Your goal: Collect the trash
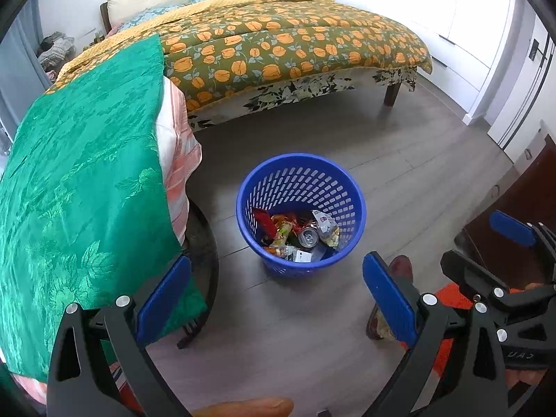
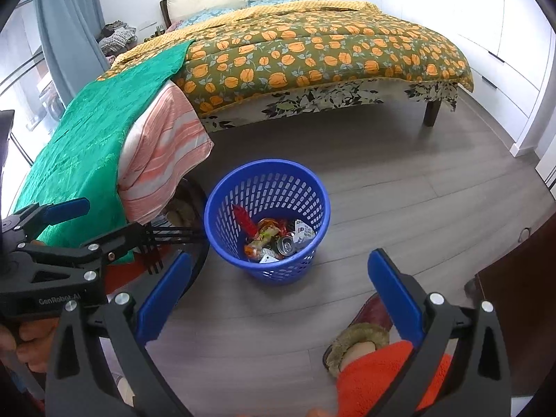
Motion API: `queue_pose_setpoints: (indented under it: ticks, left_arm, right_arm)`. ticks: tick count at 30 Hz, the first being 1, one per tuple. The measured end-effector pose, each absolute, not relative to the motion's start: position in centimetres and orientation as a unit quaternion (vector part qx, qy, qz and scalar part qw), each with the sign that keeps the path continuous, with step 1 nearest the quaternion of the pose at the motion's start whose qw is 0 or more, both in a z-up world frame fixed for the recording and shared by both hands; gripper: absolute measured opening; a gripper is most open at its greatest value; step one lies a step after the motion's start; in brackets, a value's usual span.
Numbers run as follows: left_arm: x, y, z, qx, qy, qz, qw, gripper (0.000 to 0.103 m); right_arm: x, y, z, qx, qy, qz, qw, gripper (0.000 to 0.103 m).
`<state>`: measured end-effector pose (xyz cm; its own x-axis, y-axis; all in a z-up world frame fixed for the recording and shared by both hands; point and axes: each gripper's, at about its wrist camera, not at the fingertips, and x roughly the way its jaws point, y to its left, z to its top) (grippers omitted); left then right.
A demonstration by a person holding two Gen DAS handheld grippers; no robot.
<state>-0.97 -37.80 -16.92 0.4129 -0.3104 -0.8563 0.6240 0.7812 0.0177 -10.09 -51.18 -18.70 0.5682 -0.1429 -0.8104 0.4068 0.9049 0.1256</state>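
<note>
A blue perforated bin (image 1: 301, 177) stands on the grey wood floor; it also shows in the right wrist view (image 2: 267, 187). Inside lie snack wrappers (image 1: 283, 229), a silver can (image 1: 308, 237), a clear crumpled bag (image 1: 325, 226) and a red packet (image 2: 243, 220). My left gripper (image 1: 278, 292) is open and empty, held above the floor just in front of the bin. My right gripper (image 2: 278, 288) is open and empty, also in front of the bin. The right gripper shows at the right edge of the left wrist view (image 1: 514, 243).
A table with a green cloth (image 1: 83, 187) over a striped cloth stands to the left, with black legs (image 2: 173, 239). A bed with an orange-flowered quilt (image 1: 288, 52) fills the back. My slippered foot (image 2: 358, 344) is at the lower right. A dark wooden cabinet (image 2: 521, 295) stands at the right.
</note>
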Motion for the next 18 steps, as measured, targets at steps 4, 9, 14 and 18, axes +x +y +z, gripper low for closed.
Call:
queue_pose_setpoints:
  ticks: [4,9,14,18]
  left_arm:
    - [-0.88,-37.7,-16.96,0.171,0.461,-0.279,0.825,0.098]
    - [-0.72,-37.65,-16.97,0.174,0.46,-0.273,0.827,0.098]
    - [-0.65,-37.63,-17.02,0.176,0.46,-0.272,0.827,0.098]
    - [-0.59,-37.56,-17.16,0.177,0.461,-0.27,0.826,0.098]
  right_arm:
    - [-9.92,-50.97,-18.77,0.15,0.439,-0.155,0.872,0.098]
    - [-9.83,-50.97,-18.85,0.15,0.439,-0.153,0.872,0.098]
    - [-9.83,-50.97,-18.89,0.151,0.44,-0.153,0.872,0.098]
    - [-9.82,-50.89,-18.94,0.151,0.44,-0.153,0.872,0.098]
